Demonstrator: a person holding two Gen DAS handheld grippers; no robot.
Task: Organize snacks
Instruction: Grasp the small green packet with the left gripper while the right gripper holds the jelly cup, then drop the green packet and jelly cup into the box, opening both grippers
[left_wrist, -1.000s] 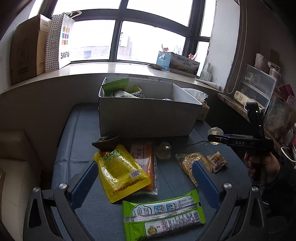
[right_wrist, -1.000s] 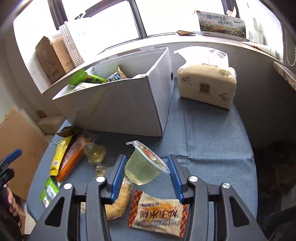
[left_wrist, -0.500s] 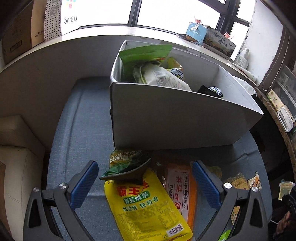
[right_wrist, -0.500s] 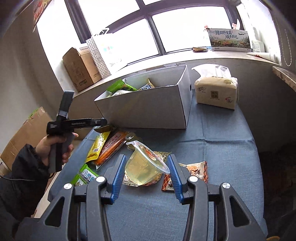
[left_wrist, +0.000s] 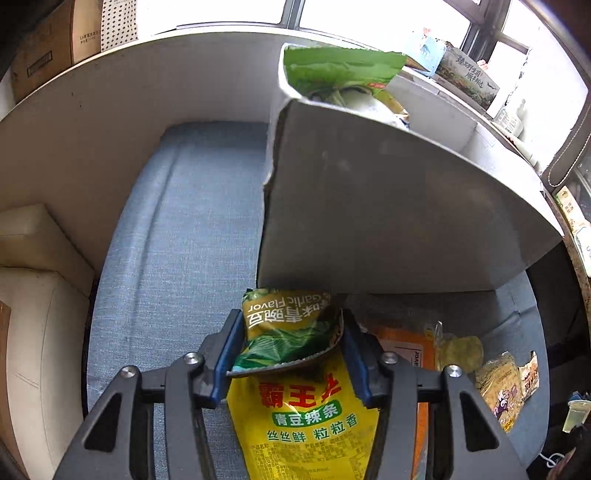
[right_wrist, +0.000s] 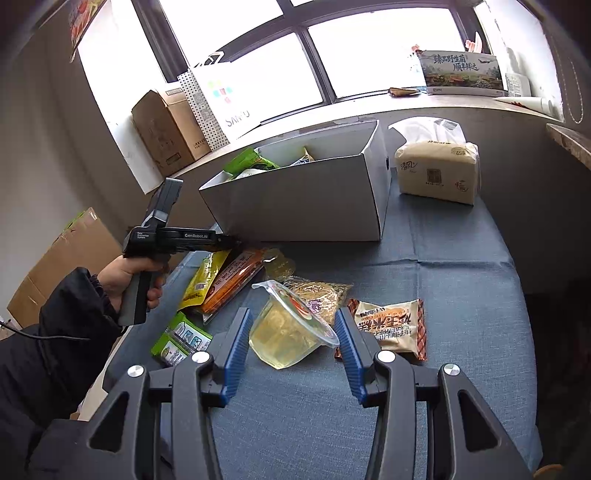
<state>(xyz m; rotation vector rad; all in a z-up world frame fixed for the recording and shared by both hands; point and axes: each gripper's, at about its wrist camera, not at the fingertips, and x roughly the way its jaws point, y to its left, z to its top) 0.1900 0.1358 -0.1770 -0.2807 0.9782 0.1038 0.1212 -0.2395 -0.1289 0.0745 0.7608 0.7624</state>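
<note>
My left gripper points down at the blue tablecloth in front of the white box. Its jaws are closing, and both blue pads press a small green garlic-pea bag that lies over the top of a yellow snack pouch. In the right wrist view the left gripper sits low at the box's near left corner, held by a hand in a dark sleeve. My right gripper is shut on a clear jelly cup, held tilted above the table.
Loose on the cloth lie an orange pack, a second jelly cup, a brown cracker pack and a green pack. The box holds several snack bags. A tissue pack stands right of the box.
The left gripper moved forward and down to the green bag and its wide-open jaws narrowed onto it. The right gripper lifted back with the jelly cup in it, then held still.
</note>
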